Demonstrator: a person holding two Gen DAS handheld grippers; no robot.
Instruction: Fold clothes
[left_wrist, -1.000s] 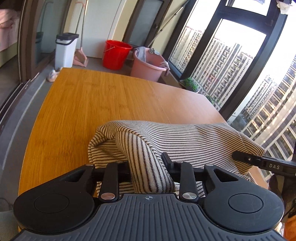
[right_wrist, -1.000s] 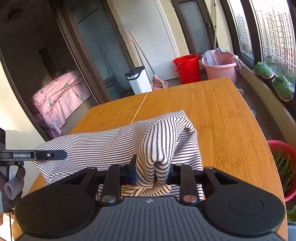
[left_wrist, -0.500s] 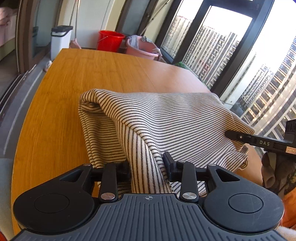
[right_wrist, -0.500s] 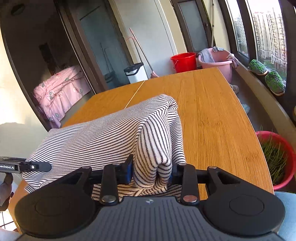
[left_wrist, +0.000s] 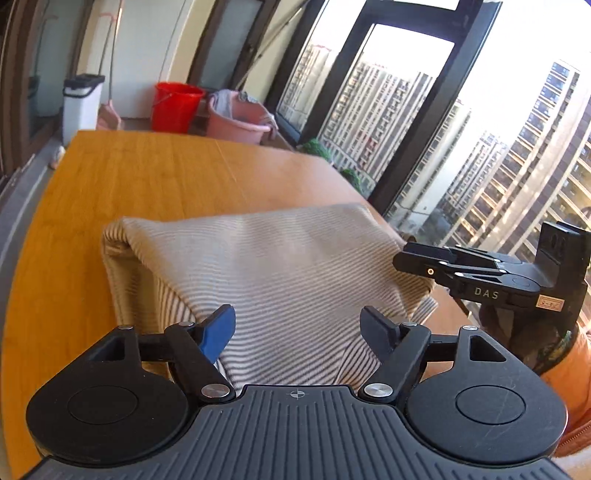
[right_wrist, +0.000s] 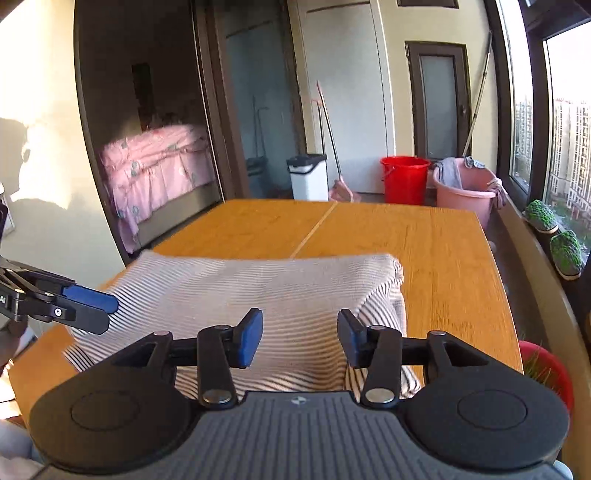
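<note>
The striped garment (left_wrist: 280, 266) lies folded at the near end of the wooden table (left_wrist: 147, 177). The left gripper (left_wrist: 297, 326) and the right gripper (right_wrist: 300, 338) are both opening, pads clear of the cloth lying between them.

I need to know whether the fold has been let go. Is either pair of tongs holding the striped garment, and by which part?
Neither holds it. The left tongs and right tongs are opening, pads clear of the striped garment.
</note>
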